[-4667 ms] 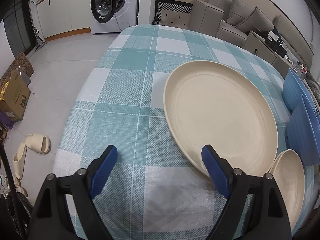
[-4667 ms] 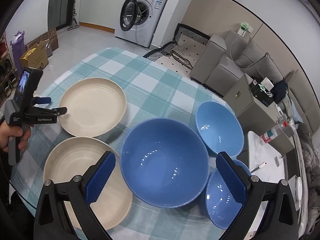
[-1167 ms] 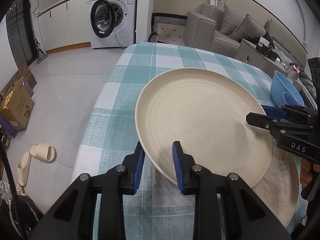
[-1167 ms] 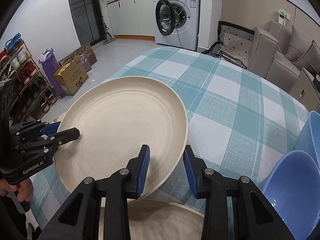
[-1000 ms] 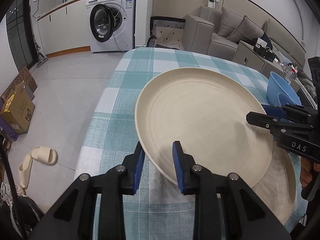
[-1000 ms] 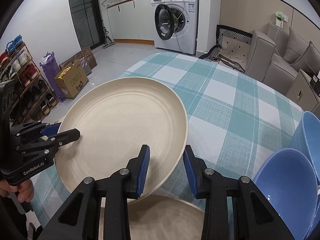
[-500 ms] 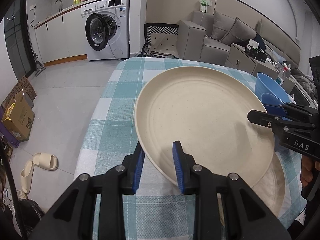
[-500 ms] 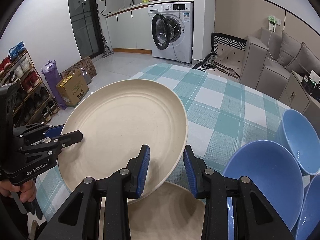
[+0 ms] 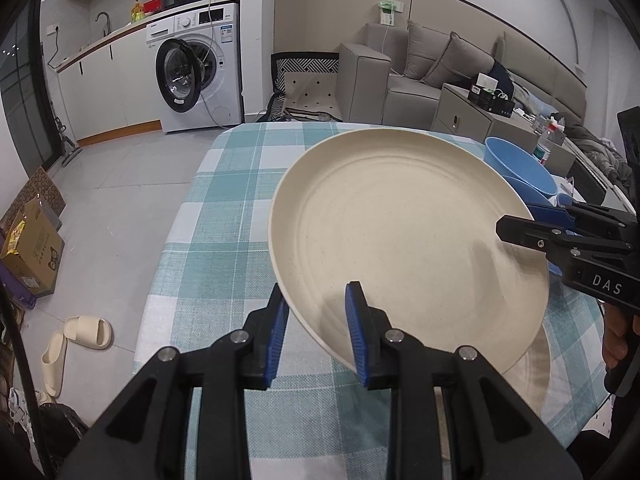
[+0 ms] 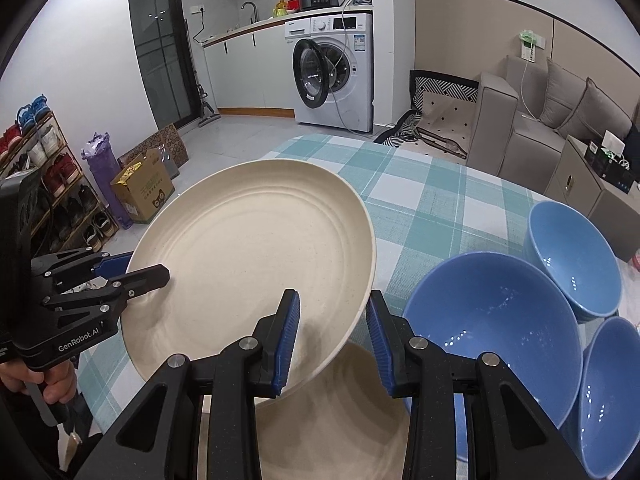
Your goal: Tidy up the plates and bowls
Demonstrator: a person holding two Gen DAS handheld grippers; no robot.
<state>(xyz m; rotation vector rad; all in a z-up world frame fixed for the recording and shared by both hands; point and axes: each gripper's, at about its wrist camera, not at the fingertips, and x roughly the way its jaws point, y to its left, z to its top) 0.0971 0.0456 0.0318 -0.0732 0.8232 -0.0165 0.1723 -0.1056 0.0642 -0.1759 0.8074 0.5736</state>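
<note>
Jaws of left gripper (image 9: 316,330) and right gripper (image 10: 333,340) clamp opposite rims of cream plate (image 9: 404,236).

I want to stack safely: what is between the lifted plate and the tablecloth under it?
The second cream plate lies there, under the lifted plate; the right wrist view shows it.

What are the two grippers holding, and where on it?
Both hold the round cream plate by opposite rim edges: left gripper, right gripper.
</note>
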